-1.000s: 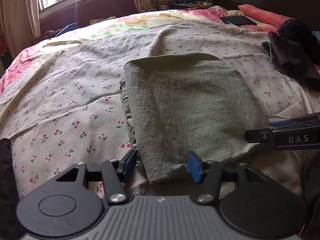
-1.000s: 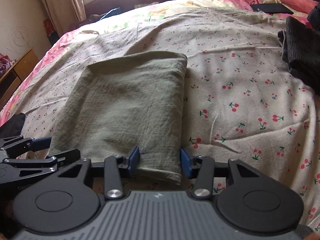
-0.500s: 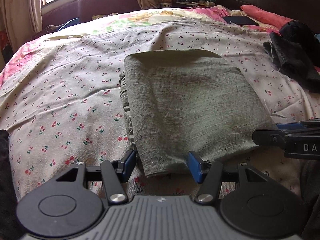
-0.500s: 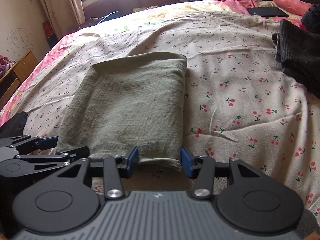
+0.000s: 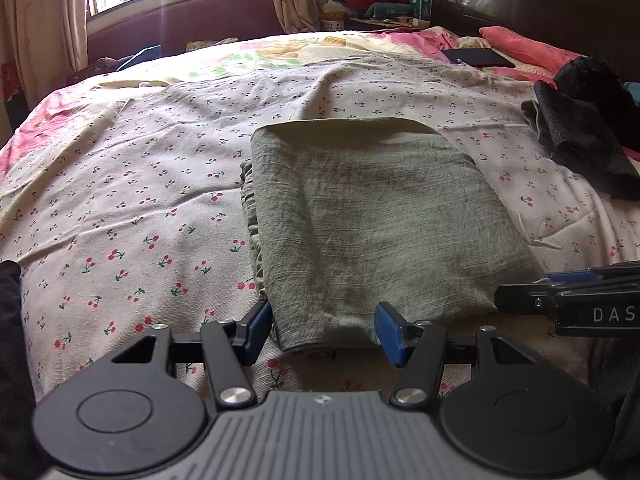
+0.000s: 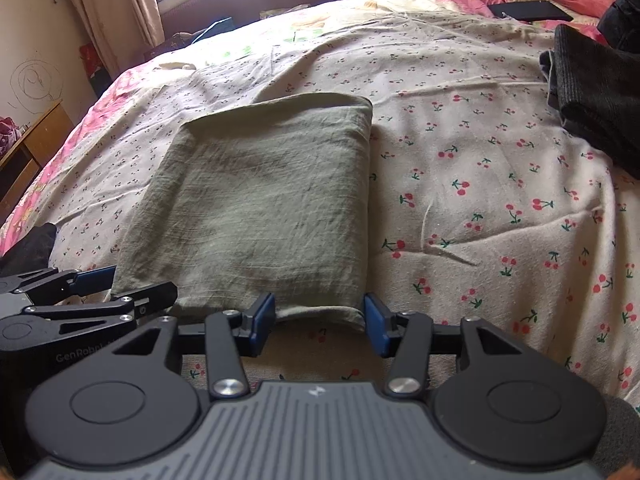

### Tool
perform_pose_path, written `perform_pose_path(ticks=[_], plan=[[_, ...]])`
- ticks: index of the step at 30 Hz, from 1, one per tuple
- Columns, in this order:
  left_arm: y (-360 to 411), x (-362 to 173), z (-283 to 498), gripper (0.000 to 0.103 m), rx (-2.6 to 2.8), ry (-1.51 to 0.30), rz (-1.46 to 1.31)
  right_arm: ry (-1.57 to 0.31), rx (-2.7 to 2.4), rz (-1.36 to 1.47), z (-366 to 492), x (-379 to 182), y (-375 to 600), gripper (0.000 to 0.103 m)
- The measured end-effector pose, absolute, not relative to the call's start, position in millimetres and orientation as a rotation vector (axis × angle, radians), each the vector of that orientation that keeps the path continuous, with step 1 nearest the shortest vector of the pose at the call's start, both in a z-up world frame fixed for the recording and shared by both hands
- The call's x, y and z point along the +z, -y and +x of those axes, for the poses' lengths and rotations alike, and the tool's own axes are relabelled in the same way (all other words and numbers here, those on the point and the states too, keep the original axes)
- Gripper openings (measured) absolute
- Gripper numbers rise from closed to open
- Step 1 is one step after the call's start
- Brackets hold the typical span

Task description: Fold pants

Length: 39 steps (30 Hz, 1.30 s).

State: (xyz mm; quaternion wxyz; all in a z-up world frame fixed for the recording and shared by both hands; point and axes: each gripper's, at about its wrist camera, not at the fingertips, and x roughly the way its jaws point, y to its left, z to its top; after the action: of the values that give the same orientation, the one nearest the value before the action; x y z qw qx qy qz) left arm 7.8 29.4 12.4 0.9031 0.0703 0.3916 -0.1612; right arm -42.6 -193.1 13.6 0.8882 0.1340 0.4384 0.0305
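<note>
Pants (image 5: 372, 232), folded into an olive rectangle on the bed (image 5: 132, 208), lie lengthwise straight ahead, near corners between the spread, non-gripping fingers of left gripper (image 5: 324, 330) and right gripper (image 6: 318, 322), both equally near.

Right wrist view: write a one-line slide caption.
Open right gripper at near edge of folded green pants on cherry-print bedsheet.

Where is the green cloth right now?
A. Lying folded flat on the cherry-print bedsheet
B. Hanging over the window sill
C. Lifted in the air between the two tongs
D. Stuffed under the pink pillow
A: the folded green pants lie flat on the cherry-print bedsheet, with their near edge just ahead of the open left tongs and right tongs.
</note>
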Motion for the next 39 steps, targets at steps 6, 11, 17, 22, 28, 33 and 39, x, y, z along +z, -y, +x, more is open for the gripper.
perform_pose_path(ticks=[6, 11, 17, 22, 28, 33, 39], plan=[[-32.6, 16.7, 3.7, 0.070, -0.322, -0.793, 0.123, -0.887, 0.059, 0.302, -54.0, 19.3, 191.1, 0.051], [-35.5, 22.5, -2.8, 0.080, -0.296, -0.763, 0.101, -0.854, 0.056, 0.307, -63.1, 25.2, 186.4, 0.051], [-37.3, 25.4, -4.2, 0.095, -0.232, -0.744, 0.103, -0.797, 0.057, 0.266, -70.1, 32.6, 178.9, 0.051], [-34.4, 26.5, -7.1, 0.101, -0.218, -0.744, 0.114, -0.775, 0.081, 0.250, -71.8, 34.8, 173.7, 0.050], [-30.2, 28.6, -12.2, 0.103, -0.196, -0.730, 0.144, -0.782, 0.067, 0.285, -69.9, 31.4, 179.1, 0.050], [-31.5, 28.9, -13.0, 0.103, -0.195, -0.741, 0.123, -0.801, 0.061, 0.302, -67.7, 27.8, 180.8, 0.050], [-36.2, 28.7, -11.4, 0.103, -0.191, -0.765, 0.071, -0.811, 0.056, 0.296, -66.6, 26.2, 179.0, 0.050]])
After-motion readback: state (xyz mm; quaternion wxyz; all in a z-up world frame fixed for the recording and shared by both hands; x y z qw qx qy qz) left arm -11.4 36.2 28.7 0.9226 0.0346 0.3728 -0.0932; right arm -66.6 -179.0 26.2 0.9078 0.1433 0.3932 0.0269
